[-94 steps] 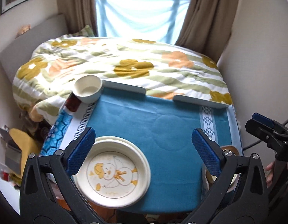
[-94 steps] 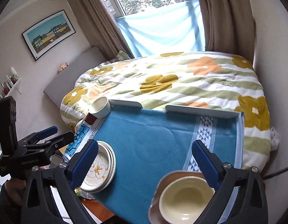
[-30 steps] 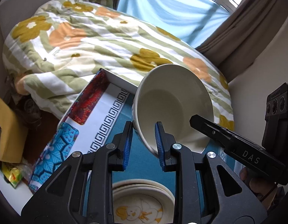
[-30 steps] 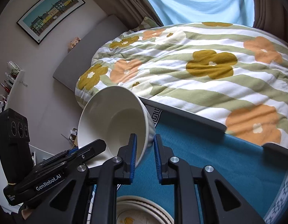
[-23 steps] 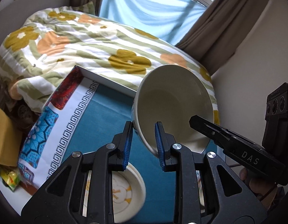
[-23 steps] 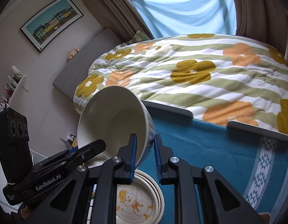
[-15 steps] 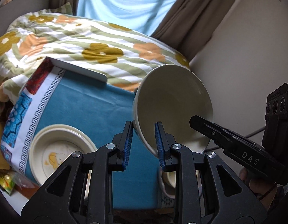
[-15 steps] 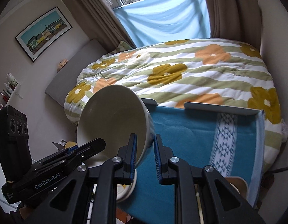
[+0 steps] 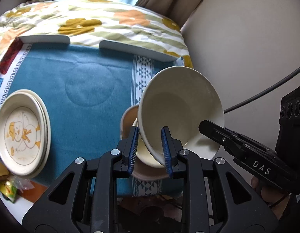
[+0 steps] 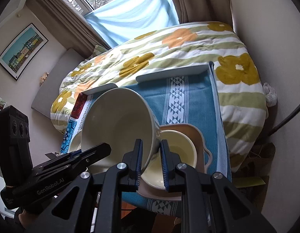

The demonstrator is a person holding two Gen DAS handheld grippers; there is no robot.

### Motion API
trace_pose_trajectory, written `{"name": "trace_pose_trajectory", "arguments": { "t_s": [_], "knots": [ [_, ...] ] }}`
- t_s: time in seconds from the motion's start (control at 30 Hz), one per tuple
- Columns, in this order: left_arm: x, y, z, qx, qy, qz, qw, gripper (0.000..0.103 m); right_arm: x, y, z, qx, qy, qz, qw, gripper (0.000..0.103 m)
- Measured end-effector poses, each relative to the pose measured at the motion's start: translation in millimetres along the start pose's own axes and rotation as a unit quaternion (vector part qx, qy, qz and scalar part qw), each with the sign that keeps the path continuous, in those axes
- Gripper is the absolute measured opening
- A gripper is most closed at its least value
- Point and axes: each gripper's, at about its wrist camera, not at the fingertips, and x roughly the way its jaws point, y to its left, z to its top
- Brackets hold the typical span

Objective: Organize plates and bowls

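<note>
Both grippers pinch the rim of one white bowl (image 9: 181, 108), held tilted in the air between them; it also shows in the right wrist view (image 10: 117, 124). My left gripper (image 9: 150, 147) grips one side of the rim, my right gripper (image 10: 150, 155) the opposite side. Just below the bowl, a pale yellow bowl (image 10: 175, 155) sits in a beige dish (image 10: 192, 134) at the table's right front corner; the same pair shows in the left wrist view (image 9: 144, 157). A stack of duck-print plates (image 9: 21, 134) sits at the front left.
The table is covered by a blue patterned cloth (image 9: 87, 81) with raised white rails (image 9: 134, 48) along its far edge. A bed with a flowered quilt (image 10: 169, 46) lies behind. A wall (image 9: 247, 38) and a black cable (image 9: 266, 89) are close on the right.
Both grippers closed on the white bowl at the table's far left corner, lifted it and carried it right. It now hangs over the yellow bowl in the beige dish.
</note>
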Motion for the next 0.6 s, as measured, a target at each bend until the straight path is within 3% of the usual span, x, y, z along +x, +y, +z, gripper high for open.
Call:
{"name": "trace_pose_trajectory", "arguments": {
  "t_s": [0.2,0.6],
  "knots": [
    [34,-6,-10,0.010,0.041,0.023,0.9989,0.022,21,-24,-18,0.017,0.029,-0.007,0.999,0.017],
    [68,-7,-10,0.040,0.071,0.067,0.9945,0.022,47,-42,-25,0.020,0.061,-0.013,0.998,0.017]
  ]
}}
